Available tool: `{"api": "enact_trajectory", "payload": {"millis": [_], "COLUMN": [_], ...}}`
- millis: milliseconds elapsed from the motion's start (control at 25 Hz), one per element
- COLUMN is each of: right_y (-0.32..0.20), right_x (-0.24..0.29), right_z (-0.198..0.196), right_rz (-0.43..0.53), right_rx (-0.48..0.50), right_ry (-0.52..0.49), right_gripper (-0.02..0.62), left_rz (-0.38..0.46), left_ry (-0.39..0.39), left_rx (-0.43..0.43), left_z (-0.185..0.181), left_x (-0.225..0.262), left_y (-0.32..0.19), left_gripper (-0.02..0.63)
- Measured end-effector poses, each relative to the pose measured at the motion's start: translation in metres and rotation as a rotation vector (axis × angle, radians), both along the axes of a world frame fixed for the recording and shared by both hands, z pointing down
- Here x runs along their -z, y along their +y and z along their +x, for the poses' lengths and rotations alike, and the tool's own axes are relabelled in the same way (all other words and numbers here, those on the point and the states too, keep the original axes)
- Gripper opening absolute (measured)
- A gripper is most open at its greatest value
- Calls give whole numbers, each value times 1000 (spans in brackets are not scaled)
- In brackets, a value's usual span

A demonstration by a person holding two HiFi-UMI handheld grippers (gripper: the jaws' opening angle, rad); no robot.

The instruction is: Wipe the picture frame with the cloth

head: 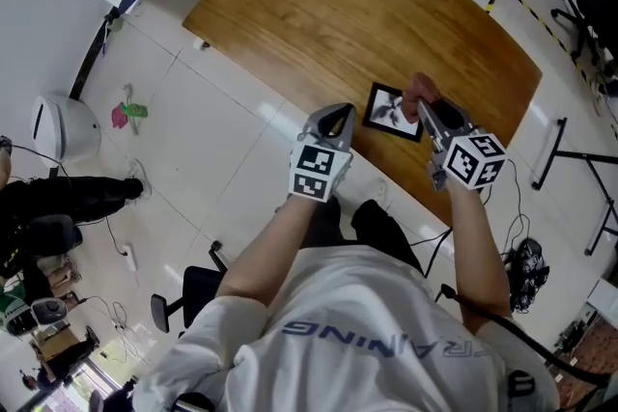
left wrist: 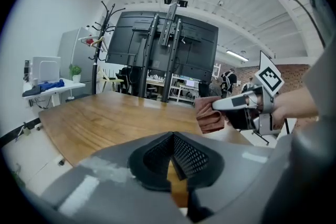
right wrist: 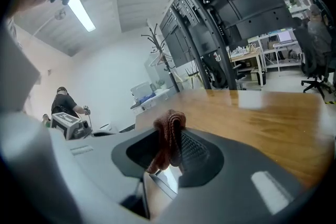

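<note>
Right gripper view shows your right gripper (right wrist: 169, 152) clamped on the cloth (right wrist: 169, 126), a rust-brown ribbed knit bunched into a soft fold. Your left gripper (left wrist: 172, 155) has its jaws together on nothing, near the table (head: 328, 5) edge. The frame (head: 390, 111) lies flat by that edge, right at the cloth; whether they touch, I cannot tell. I judge the cloth is ready and most wiping is left. The frame is a thin, dark-rimmed rectangle; the table is smooth grained wood.
</note>
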State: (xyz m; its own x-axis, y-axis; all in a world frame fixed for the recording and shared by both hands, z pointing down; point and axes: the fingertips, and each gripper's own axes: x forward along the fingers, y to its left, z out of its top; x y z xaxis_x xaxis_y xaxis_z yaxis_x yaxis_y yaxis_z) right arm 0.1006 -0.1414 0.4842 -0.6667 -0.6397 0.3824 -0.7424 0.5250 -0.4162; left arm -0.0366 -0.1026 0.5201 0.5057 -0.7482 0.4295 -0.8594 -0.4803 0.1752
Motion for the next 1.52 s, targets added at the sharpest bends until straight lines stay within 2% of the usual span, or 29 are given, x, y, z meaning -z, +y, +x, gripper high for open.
{"api": "enact_trajectory", "payload": {"millis": [280, 480, 760, 1080, 1520], "right_y": [-7, -7, -8, -18, -20], "right_x": [-22, -31, -47, -63, -97], "right_z": [-23, -28, -42, -56, -73], "right_rz": [-87, -116, -170, -227, -448], "right_rx": [40, 53, 88, 80, 48], "right_ry": [-8, -3, -12, -50, -155], "right_gripper": [112, 112, 112, 112, 112], "left_rz": [-96, -155, -203, -262, -283], "left_ry": [-45, -65, -76, -92, -82], "left_rx": [-87, -127, -135, -170, -158], "left_z": [17, 30, 31, 43, 46], "left_x": [-47, -73, -94, -113, -117], "left_y": [16, 20, 21, 25, 28], "left_gripper": [3, 3, 3, 3, 3]}}
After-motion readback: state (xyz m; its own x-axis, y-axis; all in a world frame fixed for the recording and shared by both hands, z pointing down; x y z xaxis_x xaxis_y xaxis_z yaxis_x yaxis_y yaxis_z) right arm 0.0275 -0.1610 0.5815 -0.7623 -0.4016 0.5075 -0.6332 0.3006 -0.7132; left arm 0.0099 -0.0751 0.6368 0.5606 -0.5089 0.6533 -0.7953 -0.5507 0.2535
